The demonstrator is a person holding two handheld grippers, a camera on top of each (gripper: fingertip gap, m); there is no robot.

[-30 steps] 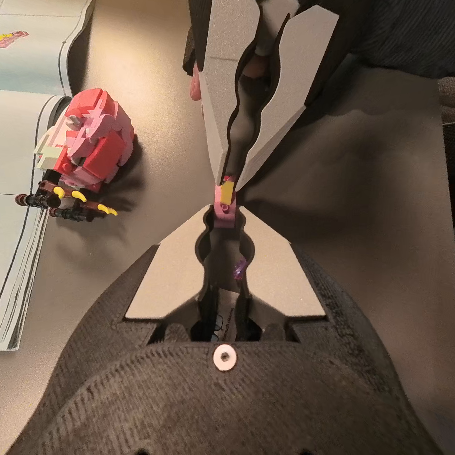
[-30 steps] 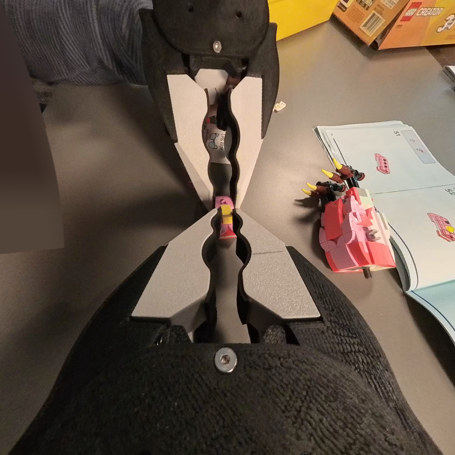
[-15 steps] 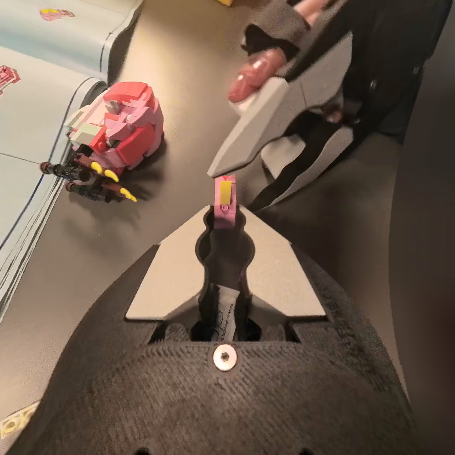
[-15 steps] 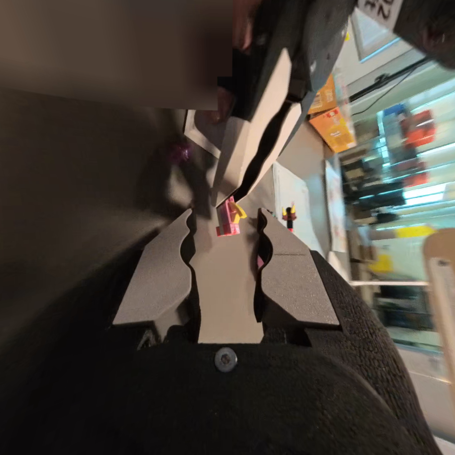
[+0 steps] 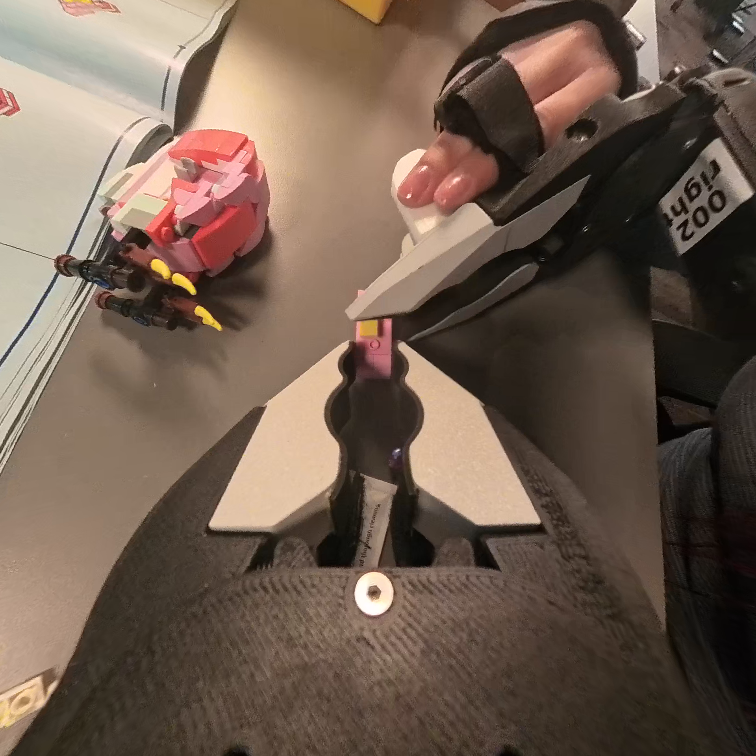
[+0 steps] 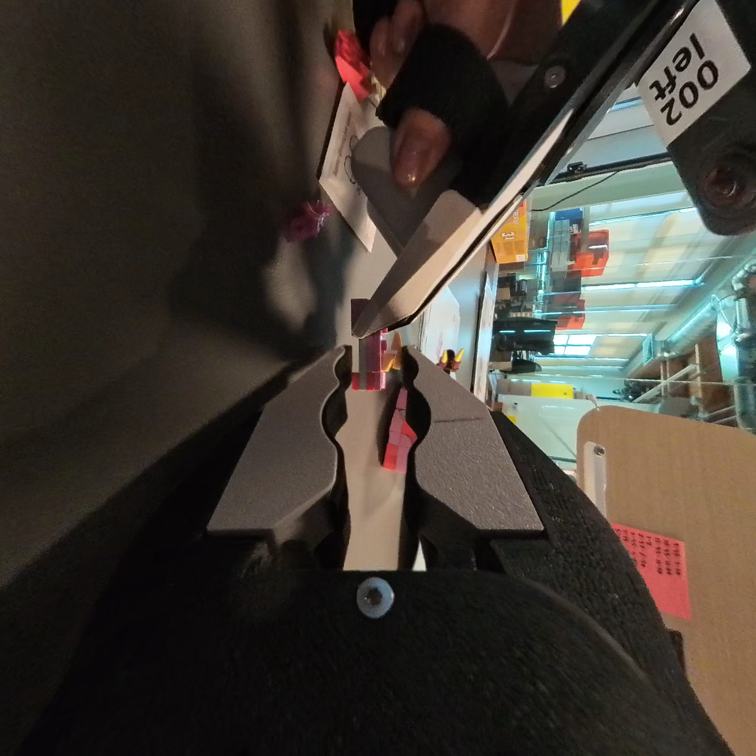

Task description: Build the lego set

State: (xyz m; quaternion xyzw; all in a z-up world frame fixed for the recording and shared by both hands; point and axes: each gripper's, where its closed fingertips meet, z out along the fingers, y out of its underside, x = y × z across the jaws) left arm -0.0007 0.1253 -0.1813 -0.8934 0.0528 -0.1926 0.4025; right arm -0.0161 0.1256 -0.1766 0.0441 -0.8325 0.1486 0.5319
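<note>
Pink brick piece [image 5: 373,352] with a little yellow tile on top is pinched right at the tips of the left gripper [image 5: 373,347] in the left wrist view, both grey fingertips [image 5: 323,368] snug against its sides, up off the grey table [image 5: 122,409]. Coming in from the upper right is the right gripper [image 5: 378,317], turned on its side, with one finger lying over the far end of the piece and the other tucked below it. A hand [image 5: 511,135] in a black fingerless glove works that gripper. Off to the left sits a red and pink brick model [image 5: 196,212] with yellow-tipped claws, lying right beside an open instruction booklet [image 5: 53,122].

Right wrist view is rolled sideways, so the table looks like a wall. The right gripper [image 6: 376,360] has the same small pink and red piece [image 6: 370,364] between its tips, but the left pad [image 6: 341,360] shows a sliver of gap, so the jaws are spread around it, not squeezing. The left gripper [image 6: 370,327] comes in from above and meets the piece's far end. The bigger model [image 6: 399,442] peeks through the jaws, a purple bit [image 6: 304,219] lies farther back, and shelving is blurry on the right.
</note>
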